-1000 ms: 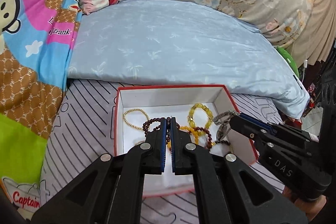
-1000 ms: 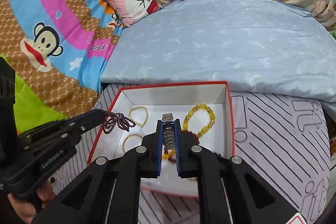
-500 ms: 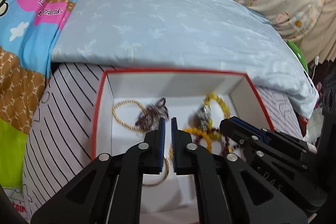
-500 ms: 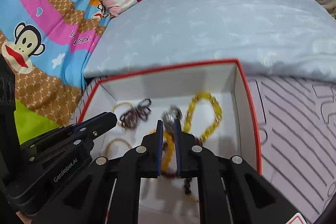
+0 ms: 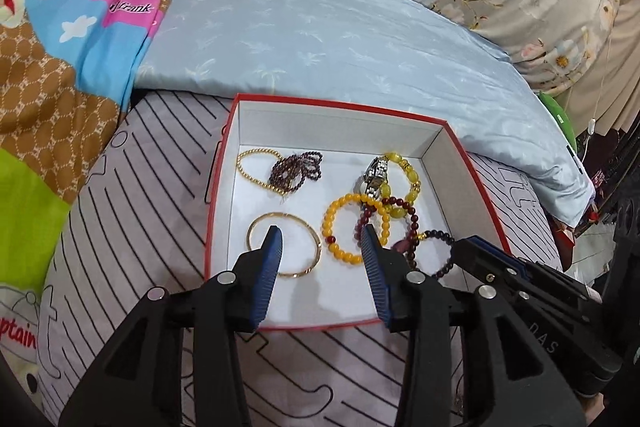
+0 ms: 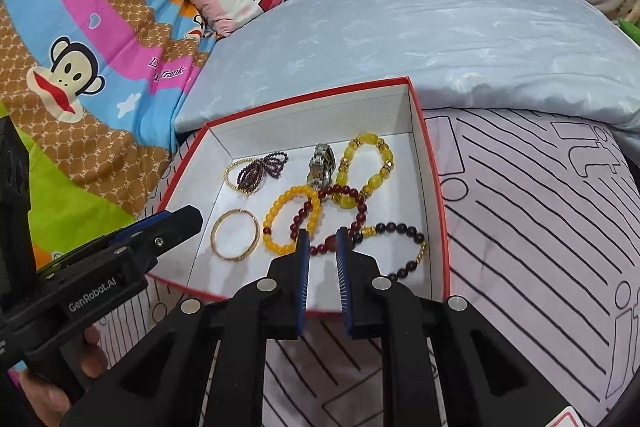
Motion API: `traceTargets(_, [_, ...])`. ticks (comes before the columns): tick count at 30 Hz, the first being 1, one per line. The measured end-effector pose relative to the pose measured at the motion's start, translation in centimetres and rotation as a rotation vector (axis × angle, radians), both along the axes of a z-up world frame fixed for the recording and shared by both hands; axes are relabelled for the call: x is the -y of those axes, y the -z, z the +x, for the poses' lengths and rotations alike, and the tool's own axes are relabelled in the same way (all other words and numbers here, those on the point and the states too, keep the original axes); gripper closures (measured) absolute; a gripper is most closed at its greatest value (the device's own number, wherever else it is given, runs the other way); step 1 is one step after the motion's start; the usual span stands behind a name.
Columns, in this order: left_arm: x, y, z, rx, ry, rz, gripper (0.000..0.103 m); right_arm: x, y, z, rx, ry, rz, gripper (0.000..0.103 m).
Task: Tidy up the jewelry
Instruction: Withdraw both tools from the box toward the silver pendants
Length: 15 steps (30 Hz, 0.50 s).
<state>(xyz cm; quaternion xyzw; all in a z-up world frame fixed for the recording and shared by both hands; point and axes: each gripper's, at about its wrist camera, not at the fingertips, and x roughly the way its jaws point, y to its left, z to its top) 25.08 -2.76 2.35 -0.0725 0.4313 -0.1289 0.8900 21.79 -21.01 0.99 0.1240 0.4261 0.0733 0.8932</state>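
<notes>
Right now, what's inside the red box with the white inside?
The red box holds a gold bangle, a thin gold bead bracelet under a dark purple one, a silver watch, and overlapping yellow, orange and dark red bead bracelets. Nothing seems fully hidden.

The red-rimmed white cardboard box (image 5: pixel 452 151) stands open on top, so entry from above is free. Its near floor strip, at the front wall, lies bare. The thin gold bangle (image 5: pixel 285 245) lies alone at the near left, with clear floor around it. The right half is crowded: the orange bead bracelet (image 5: pixel 340 223), the dark red bead bracelet (image 6: pixel 344 211), the yellow bead bracelet (image 6: pixel 366 167) and the silver metal watch (image 6: pixel 322 163) overlap or touch. The pale blue pillow (image 5: pixel 320 43) rises just behind the far wall.
</notes>
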Motion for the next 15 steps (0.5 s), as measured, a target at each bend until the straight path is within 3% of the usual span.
traceTargets(15, [-1.4,-0.7,-4.9,-0.005,-0.017,-0.014,0.064,-0.1,-1.1,-5.7,0.006,-0.015,-0.017,0.087])
